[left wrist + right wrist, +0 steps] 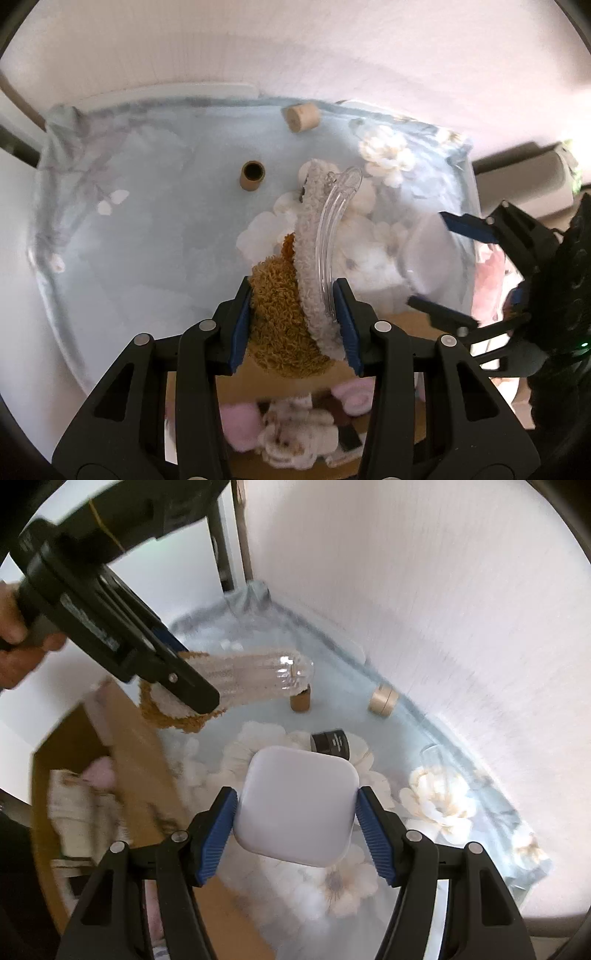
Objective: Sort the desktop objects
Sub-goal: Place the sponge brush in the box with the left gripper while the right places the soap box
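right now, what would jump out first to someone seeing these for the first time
Each tool grips something: the left tool is shut on a fuzzy brown-and-white hair clip with clear plastic teeth, and the right tool clamps a white rounded-square case. Below lies a pale blue floral tablecloth with small cork-coloured tubes near the wall, and a cardboard box of soft items at the table's edge.

Bright, washed-out daylight, soft shadows, fisheye bending at edges — motion blur low down, dark vignette corners
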`<state>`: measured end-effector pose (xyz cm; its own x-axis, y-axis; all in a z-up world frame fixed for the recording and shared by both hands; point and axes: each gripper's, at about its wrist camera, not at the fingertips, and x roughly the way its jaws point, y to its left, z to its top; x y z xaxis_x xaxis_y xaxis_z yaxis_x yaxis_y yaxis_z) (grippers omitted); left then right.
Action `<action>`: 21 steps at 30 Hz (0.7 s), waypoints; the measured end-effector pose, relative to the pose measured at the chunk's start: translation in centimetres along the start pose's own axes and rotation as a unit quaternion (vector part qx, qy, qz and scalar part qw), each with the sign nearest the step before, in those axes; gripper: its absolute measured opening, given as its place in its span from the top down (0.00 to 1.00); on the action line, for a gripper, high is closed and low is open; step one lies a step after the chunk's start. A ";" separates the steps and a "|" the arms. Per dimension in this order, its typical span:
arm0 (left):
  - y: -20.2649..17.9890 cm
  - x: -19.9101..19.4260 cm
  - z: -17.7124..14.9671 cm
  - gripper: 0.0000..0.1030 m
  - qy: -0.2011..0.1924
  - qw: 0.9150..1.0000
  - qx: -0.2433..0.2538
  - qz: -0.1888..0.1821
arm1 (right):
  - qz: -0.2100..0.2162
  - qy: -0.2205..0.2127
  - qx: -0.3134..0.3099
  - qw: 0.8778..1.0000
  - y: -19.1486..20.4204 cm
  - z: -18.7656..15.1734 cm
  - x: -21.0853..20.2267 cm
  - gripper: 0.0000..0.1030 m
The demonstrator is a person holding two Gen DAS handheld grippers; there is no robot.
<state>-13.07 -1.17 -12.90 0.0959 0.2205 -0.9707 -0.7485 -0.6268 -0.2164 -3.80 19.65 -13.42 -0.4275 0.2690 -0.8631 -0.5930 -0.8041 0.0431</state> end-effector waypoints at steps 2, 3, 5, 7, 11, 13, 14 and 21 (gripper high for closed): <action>-0.3 -1.3 -0.9 0.63 -0.008 1.000 0.011 -0.001 | -0.005 -0.008 -0.004 1.000 0.2 -0.6 -2.6 0.40; -0.5 -1.9 -1.5 0.63 -0.010 1.000 0.016 -0.001 | -0.009 -0.011 -0.006 1.000 0.9 -0.8 -4.0 0.40; -1.5 -2.4 -2.5 0.63 -0.014 1.000 0.026 -0.002 | -0.013 -0.015 -0.006 1.000 0.9 -1.6 -6.0 0.40; -2.2 -2.8 -3.6 0.63 -0.014 0.999 0.037 -0.002 | -0.014 -0.014 0.000 1.000 2.0 -1.4 -7.2 0.40; -3.1 -3.5 -6.4 0.63 -0.012 0.998 0.059 0.000 | -0.016 -0.006 0.022 1.000 3.6 -1.7 -8.6 0.40; -3.3 -3.5 -7.6 0.63 -0.008 0.998 0.065 -0.004 | -0.014 -0.005 0.034 0.999 4.4 -3.2 -9.9 0.40; -3.5 -3.6 -8.3 0.63 -0.006 0.998 0.070 -0.007 | -0.016 -0.007 0.039 0.999 4.8 -3.2 -10.0 0.40; -4.5 -3.1 -12.3 0.63 -0.006 0.996 0.088 -0.006 | -0.021 -0.009 0.073 0.997 9.0 -4.3 -9.0 0.40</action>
<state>-1.98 -8.23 -10.17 0.0987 0.2371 -0.9665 -0.8507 -0.4838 -0.2056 -2.32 7.73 -7.41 -0.4118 0.3116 -0.8563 -0.7032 -0.7064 0.0811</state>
